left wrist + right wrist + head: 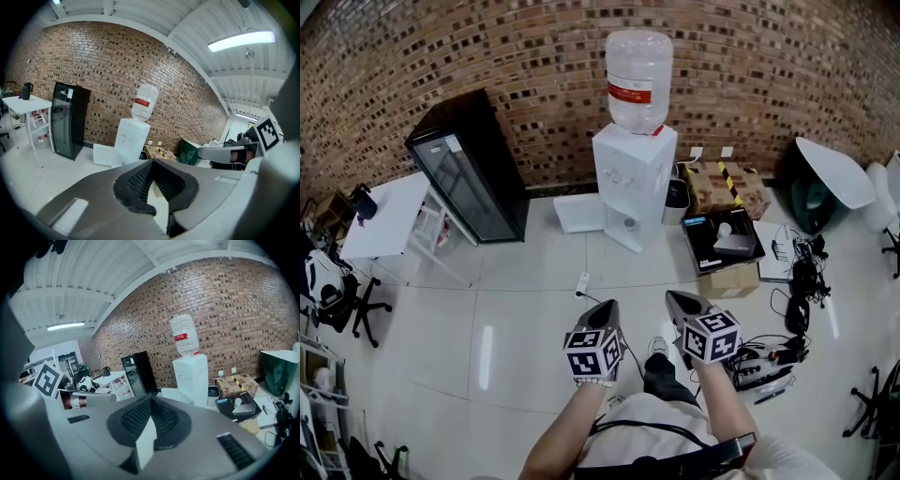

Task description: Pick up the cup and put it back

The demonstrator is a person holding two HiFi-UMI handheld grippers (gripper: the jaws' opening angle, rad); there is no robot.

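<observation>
No cup shows plainly in any view. My left gripper [609,306] and right gripper [675,298] are held side by side in front of the person's body, above the pale tiled floor. Both point toward a white water dispenser [633,178] with a clear bottle [638,80] on top, which stands against the brick wall well beyond the tips. The left gripper [152,162] has its jaws together with nothing between them. The right gripper [150,401] also looks shut and empty. The dispenser [130,140] sits ahead in the left gripper view and the dispenser [191,378] ahead in the right gripper view.
A black glass-door fridge [469,169] stands left of the dispenser. A white table [384,216] with a dark flask [363,202] is further left. Cardboard boxes [722,234] and cables [778,352] lie on the right, and an office chair [337,291] at the far left.
</observation>
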